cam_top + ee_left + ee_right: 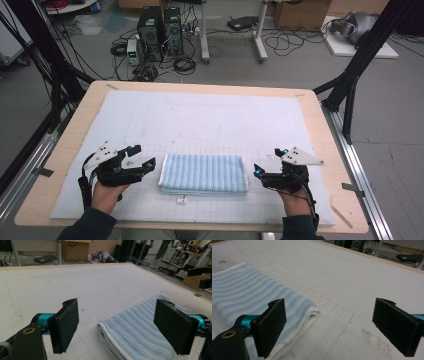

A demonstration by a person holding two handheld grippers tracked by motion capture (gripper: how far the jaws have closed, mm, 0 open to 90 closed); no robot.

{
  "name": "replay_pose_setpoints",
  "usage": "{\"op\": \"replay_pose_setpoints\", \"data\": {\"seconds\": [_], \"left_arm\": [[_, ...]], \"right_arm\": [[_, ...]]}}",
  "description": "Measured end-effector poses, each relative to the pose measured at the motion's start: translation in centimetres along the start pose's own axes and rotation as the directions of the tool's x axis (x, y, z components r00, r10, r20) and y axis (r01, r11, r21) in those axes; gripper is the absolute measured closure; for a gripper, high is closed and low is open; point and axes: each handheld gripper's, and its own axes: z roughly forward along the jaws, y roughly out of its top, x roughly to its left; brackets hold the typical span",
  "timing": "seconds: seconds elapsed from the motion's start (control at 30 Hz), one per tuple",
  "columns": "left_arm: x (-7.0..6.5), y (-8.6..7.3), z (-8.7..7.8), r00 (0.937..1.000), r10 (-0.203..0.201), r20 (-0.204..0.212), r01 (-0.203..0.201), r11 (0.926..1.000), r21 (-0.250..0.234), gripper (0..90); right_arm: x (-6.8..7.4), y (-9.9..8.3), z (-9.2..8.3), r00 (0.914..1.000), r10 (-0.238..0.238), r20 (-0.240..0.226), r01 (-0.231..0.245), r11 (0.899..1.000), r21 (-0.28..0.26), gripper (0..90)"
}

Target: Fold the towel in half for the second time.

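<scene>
A folded light-blue striped towel (204, 173) lies flat on the white gridded mat (200, 120), near the front edge. My left gripper (141, 156) hovers just left of the towel's left end, jaws open and empty. The left gripper view has the towel (140, 332) under and past the wide-apart jaws of the left gripper (122, 327). My right gripper (268, 161) is off the towel's right end, open and holding nothing. Seen in the right gripper view, the towel's folded corner (262, 300) lies behind the left pad of the right gripper (337, 327).
The mat covers a wooden table (70, 145) with a bare rim all round. A small white tag (181, 200) lies on the mat in front of the towel. Black frame posts (357, 60) stand at the table's far corners. Computers (160, 30) and cables sit on the floor beyond.
</scene>
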Motion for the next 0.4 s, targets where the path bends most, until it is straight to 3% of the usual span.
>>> {"op": "replay_pose_setpoints", "data": {"seconds": [0.4], "left_arm": [[0.16,0.02,0.03,1.0,-0.004,-0.004,0.004,1.0,-0.003,20.8]], "right_arm": [[0.03,-0.15,-0.19,0.9999,0.01,0.005,-0.01,1.0,-0.003,11.0]]}}
